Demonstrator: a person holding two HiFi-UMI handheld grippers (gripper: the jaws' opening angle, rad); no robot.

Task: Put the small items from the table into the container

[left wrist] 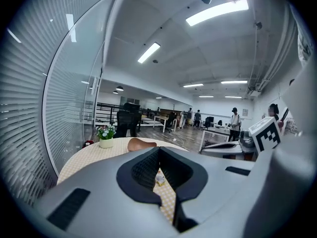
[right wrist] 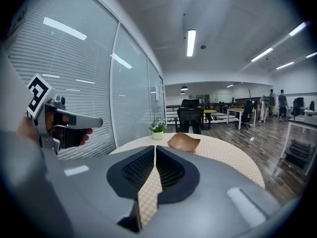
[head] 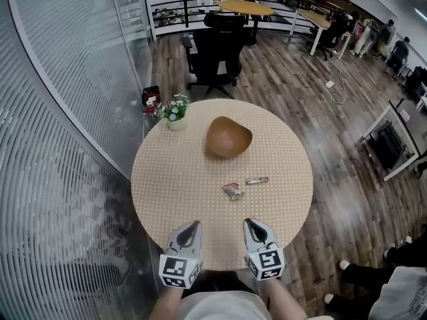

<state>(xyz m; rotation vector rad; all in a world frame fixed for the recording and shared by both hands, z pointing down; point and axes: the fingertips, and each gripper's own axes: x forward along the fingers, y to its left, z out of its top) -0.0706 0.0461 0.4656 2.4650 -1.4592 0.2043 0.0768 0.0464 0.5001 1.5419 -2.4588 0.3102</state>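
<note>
Items: crumpled sweet (head: 233, 191) and wrapped bar (head: 257, 180), mid-frame on surface (head: 160, 179), below bowl (head: 228, 137).
Handling: light, crinkly, probably slippery; I'd pinch each mid-body.
Tongs: my left tongs (head: 195, 225) and right tongs (head: 248, 223) pressed together, empty.

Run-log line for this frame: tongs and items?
left tongs: shut, empty | right tongs: shut, empty | wrapped candy, snack bar: on table, outside bowl

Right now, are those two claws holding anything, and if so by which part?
Nothing is held. The left claw and right claw are both shut and empty, short of the candy and the bar lying on the table.
</note>
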